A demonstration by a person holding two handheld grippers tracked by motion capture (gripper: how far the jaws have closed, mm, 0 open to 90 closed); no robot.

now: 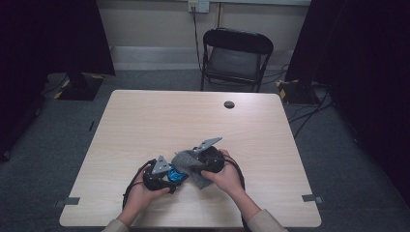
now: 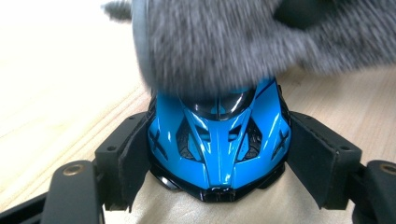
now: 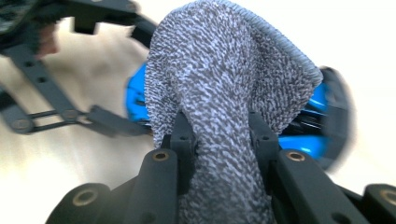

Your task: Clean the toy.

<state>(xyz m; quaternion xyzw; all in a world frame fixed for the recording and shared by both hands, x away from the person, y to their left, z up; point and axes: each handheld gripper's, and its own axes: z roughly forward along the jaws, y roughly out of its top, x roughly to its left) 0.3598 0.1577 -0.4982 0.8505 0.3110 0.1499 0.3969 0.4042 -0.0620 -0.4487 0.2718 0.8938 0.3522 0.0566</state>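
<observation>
Wooden table (image 1: pixel 145 125); blue toy car's (image 2: pixel 218 140) vents clear from left gripper view.

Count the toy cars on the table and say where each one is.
1. The blue toy car sits near the table's front edge, clamped between the left gripper's pads, with the grey cloth held by the right gripper draped over its far end.

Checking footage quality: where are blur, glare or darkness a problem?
High view: dim, dark corners. Left gripper view: fuzzy grey cloth blurred, glossy blue toy car sharp with highlights. Right gripper view: pale wooden table washed out, background smeared.
</observation>
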